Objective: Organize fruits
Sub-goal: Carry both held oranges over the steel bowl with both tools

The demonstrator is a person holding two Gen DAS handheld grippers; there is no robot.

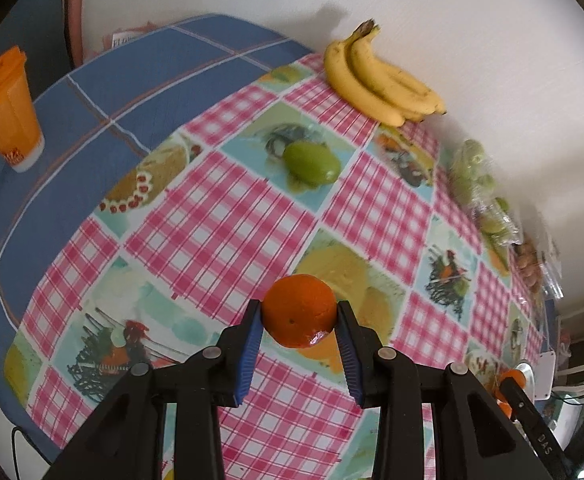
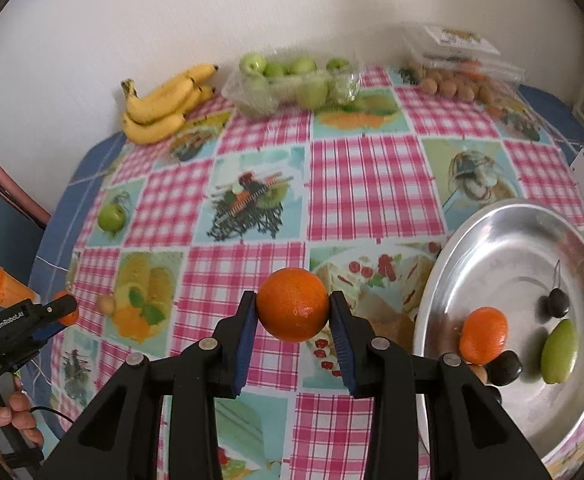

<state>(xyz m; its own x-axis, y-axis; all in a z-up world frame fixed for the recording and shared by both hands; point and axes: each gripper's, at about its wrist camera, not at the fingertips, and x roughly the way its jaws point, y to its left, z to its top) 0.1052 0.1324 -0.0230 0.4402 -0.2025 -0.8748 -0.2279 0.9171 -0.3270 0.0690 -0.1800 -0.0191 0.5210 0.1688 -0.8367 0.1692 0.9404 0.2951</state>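
With an orange clamped in the left claw and another orange in the right claw, both should be lowered gently into the metal bowl.

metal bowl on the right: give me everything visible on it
The metal bowl is a wide, shallow, round silvery dish, shiny and reflective inside, with a thin rolled rim. It sits on the checked tablecloth at the right of the right wrist view, partly cut off by the frame edge and the right tongs' black body. Inside lie an orange, a green fruit and several dark round fruits, clustered low in the basin. Only a sliver shows in the left wrist view.
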